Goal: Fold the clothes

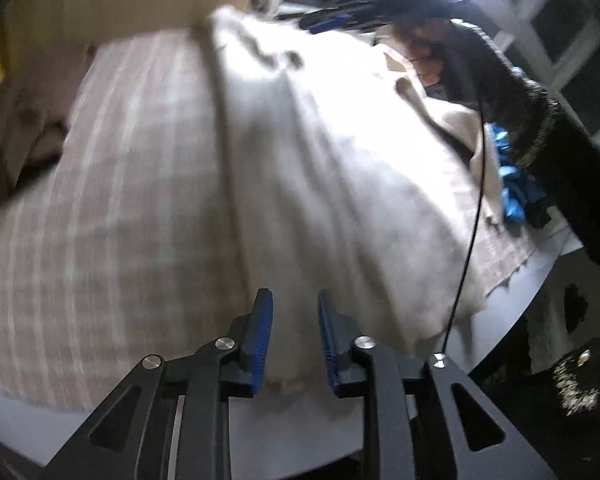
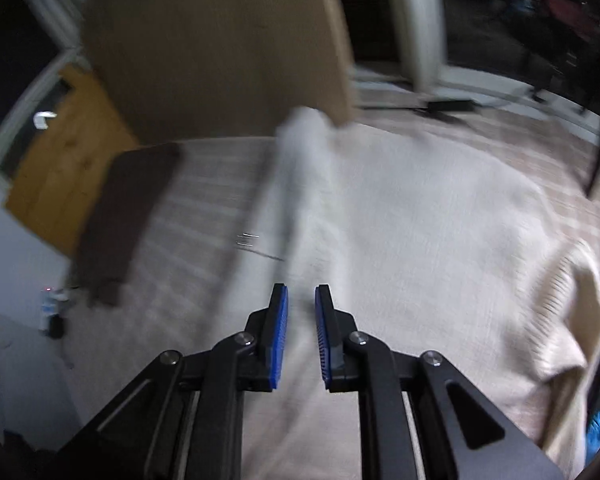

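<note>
While the left gripper (image 1: 295,338) hangs above the near hem of the cream sweater (image 1: 320,168), its blue pads stand a little apart with nothing between them — the cloth lies below and ahead of the tips, not pinched. From this left wrist view the sweater's long axis runs straight away from the tongs, toward the far end of the checked cloth (image 1: 100,220) that covers the table. A folded edge runs along that axis, just left of the gripper's line. At the sweater's far right side a person's dark sleeve (image 1: 540,128) reaches over the knit, and something blue (image 1: 512,184) lies beside it, too blurred to name.

In the right wrist view, the right gripper (image 2: 301,336) also stands slightly spread and empty, poised over the sweater (image 2: 420,240), which fills the frame ahead and to the right. A raised fold (image 2: 300,168) runs away from the tips, slightly left of them — I judge this gripper the nearer to it. The knit looks thick, soft and ribbed at its right edge (image 2: 568,292), lying mostly flat. A dark brown garment (image 2: 128,220) lies well apart at the left.
</note>
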Demonstrator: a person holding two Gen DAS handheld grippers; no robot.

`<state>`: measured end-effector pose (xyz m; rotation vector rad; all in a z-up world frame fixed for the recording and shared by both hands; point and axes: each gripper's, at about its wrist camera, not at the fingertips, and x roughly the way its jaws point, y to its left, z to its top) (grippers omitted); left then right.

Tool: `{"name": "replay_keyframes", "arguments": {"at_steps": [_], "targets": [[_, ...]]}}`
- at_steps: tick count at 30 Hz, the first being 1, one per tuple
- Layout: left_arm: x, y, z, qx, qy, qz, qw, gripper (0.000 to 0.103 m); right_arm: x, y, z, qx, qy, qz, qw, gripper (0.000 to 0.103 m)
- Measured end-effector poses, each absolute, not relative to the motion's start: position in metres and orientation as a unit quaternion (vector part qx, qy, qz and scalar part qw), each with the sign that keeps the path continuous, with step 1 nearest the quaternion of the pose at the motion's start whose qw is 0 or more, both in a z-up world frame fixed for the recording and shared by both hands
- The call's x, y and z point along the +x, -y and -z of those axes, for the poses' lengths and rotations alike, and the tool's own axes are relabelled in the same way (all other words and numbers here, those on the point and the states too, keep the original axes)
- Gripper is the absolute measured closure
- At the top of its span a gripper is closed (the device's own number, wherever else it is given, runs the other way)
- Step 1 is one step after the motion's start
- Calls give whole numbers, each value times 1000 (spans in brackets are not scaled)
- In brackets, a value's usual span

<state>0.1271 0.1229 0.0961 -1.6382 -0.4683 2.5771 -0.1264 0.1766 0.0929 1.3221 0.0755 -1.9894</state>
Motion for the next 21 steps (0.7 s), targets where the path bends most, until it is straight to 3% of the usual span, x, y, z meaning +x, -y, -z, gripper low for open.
{"name": "replay_keyframes", "arguments": {"at_steps": [7,14,17,21], "targets": [[88,-153,-53,-566,139,-809,73,78,-128,-156,-48,543,-116,752,355,93],[112,-160,-76,-555,144,-817,64,71,-130,-221,-99,553,-1,744,375,87],[107,-169,-70,-553,140,-819,71,62,-112,-262,-125,538,37,746,390,83],[98,-182,-50,-570,108,-811,72,61,-99,-324,-130,535,56,765,353,78]]}}
